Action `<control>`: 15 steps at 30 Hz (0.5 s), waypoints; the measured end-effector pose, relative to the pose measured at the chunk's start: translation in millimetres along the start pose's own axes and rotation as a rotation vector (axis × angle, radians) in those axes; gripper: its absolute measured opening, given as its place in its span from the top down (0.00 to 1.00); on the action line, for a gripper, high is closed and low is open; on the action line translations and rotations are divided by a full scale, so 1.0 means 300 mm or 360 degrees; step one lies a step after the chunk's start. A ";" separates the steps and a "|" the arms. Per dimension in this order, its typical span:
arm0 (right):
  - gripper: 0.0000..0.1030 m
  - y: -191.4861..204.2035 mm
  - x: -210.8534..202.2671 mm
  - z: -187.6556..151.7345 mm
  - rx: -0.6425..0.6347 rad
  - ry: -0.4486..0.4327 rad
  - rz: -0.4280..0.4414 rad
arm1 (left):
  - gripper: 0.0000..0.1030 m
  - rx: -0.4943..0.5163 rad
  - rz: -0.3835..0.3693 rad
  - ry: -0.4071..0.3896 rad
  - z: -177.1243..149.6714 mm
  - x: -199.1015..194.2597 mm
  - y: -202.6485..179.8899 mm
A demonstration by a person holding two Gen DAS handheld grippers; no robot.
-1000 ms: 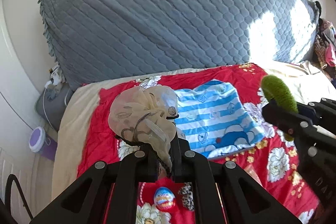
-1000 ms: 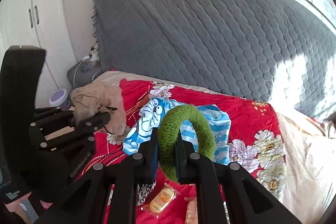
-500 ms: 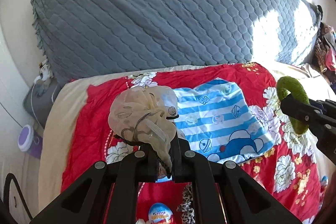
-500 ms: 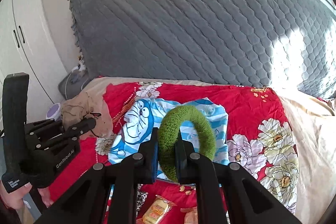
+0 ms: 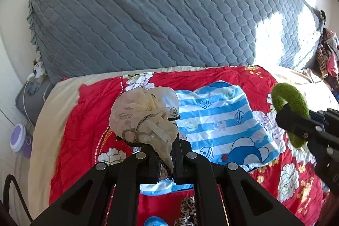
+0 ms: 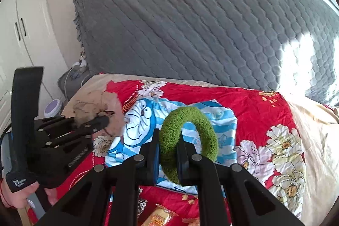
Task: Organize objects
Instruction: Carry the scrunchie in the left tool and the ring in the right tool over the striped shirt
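My left gripper (image 5: 164, 154) is shut on a beige gauzy scrunchie (image 5: 144, 115) and holds it above the red floral bedspread (image 5: 84, 130). It also shows in the right wrist view (image 6: 99, 122), at the left. My right gripper (image 6: 168, 145) is shut on a fuzzy green scrunchie (image 6: 190, 137), held over a blue-and-white striped Doraemon shirt (image 6: 144, 122). The green scrunchie (image 5: 290, 103) and the right gripper (image 5: 296, 126) show at the right of the left wrist view, beside the shirt (image 5: 222, 124).
A large grey quilted pillow (image 5: 159, 14) leans at the head of the bed. A leopard-print scrunchie (image 5: 186, 211) and a blue egg-shaped toy (image 5: 154, 221) lie near the front. Snack packets (image 6: 161, 215) lie below the right gripper. A purple-lidded jar (image 5: 18, 139) stands left of the bed.
Both grippers have moved forward over the bed with their scrunchies still held. The shirt now lies closer beneath them, and the front items have slid toward the bottom edge.
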State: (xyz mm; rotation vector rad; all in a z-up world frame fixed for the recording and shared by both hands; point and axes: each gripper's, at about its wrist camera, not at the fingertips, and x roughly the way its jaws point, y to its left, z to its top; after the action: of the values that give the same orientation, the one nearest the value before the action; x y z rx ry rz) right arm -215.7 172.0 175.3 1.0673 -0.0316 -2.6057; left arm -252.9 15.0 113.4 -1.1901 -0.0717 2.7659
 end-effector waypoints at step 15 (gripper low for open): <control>0.88 -0.011 0.061 0.004 -0.0010 -0.0025 -0.0028 | 0.93 -0.0025 -0.0005 -0.0008 0.024 0.084 -0.010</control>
State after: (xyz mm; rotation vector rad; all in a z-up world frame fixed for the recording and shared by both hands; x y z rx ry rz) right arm -229.6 169.5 163.2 1.0492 -0.0178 -2.6280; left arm -275.0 21.5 100.6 -1.1859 -0.0959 2.7707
